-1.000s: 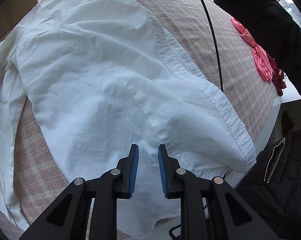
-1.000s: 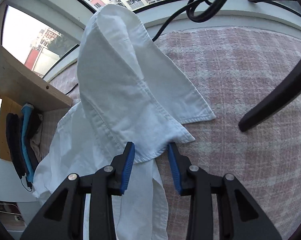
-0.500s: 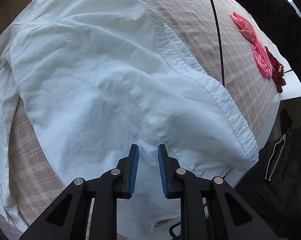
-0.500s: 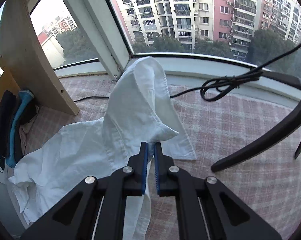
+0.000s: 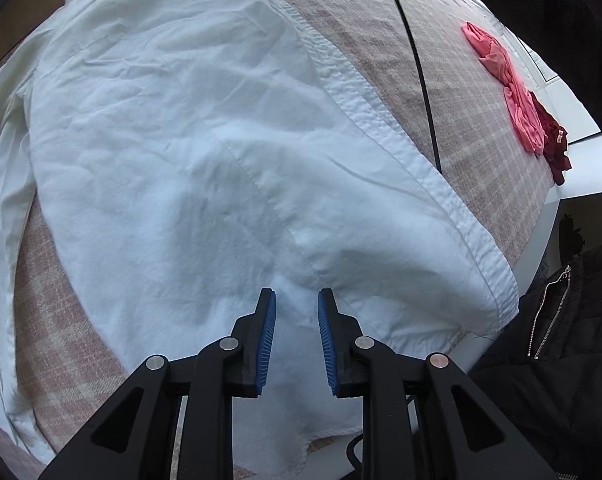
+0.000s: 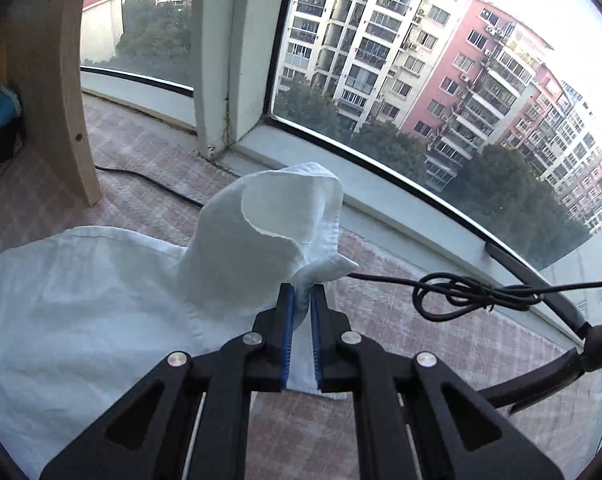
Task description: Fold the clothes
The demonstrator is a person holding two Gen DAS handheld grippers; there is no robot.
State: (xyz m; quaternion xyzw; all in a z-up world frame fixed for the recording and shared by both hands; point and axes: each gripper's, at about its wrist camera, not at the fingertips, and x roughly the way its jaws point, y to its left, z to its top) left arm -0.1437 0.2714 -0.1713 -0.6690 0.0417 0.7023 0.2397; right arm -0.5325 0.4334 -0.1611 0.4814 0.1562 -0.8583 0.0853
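right gripper (image 6: 300,300) is pinching a bunched corner of the white shirt (image 5: 205,152), jaws just eased slightly, while the left gripper (image 5: 297,312) sits narrowly spread with shirt fabric between its pads

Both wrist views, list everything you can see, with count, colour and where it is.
white shirt: one, white, spread on the checked cover, one corner lifted.
checked cover: one, pink and beige, under everything.
pink garment: one, pink, far right edge of the cover.
dark red garment: one, beside the pink one.
black cable: one, looped, by the window.
wooden panel: one, pale wood, left.
black jacket: one, lower right.
left gripper: black with blue pads, apart over the shirt.
right gripper: same colours, pinching the shirt corner.
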